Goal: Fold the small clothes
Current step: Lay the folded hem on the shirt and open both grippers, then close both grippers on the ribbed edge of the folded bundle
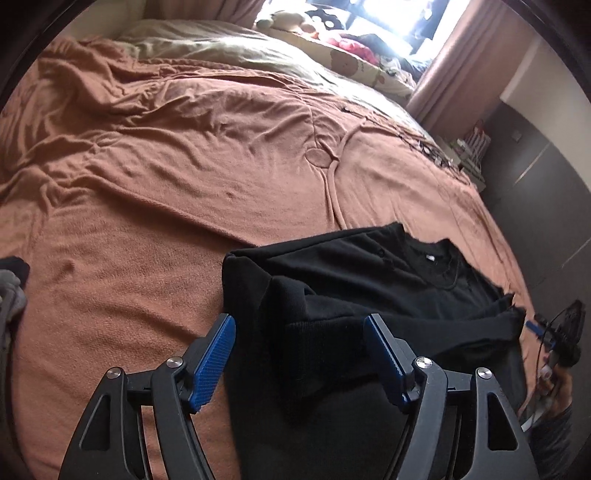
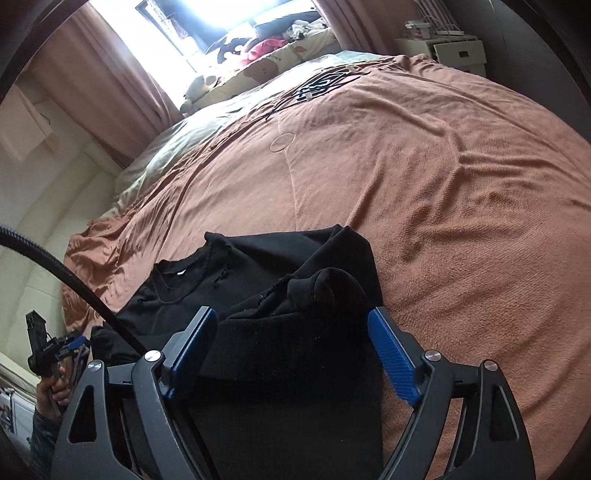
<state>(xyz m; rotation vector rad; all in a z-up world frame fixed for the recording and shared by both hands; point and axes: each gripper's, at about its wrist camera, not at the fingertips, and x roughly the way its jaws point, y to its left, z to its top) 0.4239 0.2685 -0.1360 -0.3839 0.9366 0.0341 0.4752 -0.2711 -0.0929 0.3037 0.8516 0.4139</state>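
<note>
A black sweater [image 1: 369, 269] lies partly folded on the brown blanket [image 1: 147, 177], collar and white tag facing up. My left gripper [image 1: 298, 325] hangs open over its near left part, blue pads wide apart, with a folded sleeve cuff lying below the gap. In the right wrist view the same sweater [image 2: 258, 258] shows a bunched cuff on its right side. My right gripper [image 2: 291, 317] stands open above that cuff and grips nothing. Each gripper also appears small in the other's view, held by a hand: right gripper [image 1: 557, 339], left gripper [image 2: 44, 339].
The blanket [image 2: 443, 166] covers a wide bed. Pillows and plush toys [image 1: 295, 22] sit by the bright window, with a curtain [image 1: 454, 62] beside it. A white nightstand [image 2: 450, 48] stands at the far right. Grey clothing [image 1: 11, 295] lies at the left edge. A black cable [image 2: 74, 280] crosses the right wrist view.
</note>
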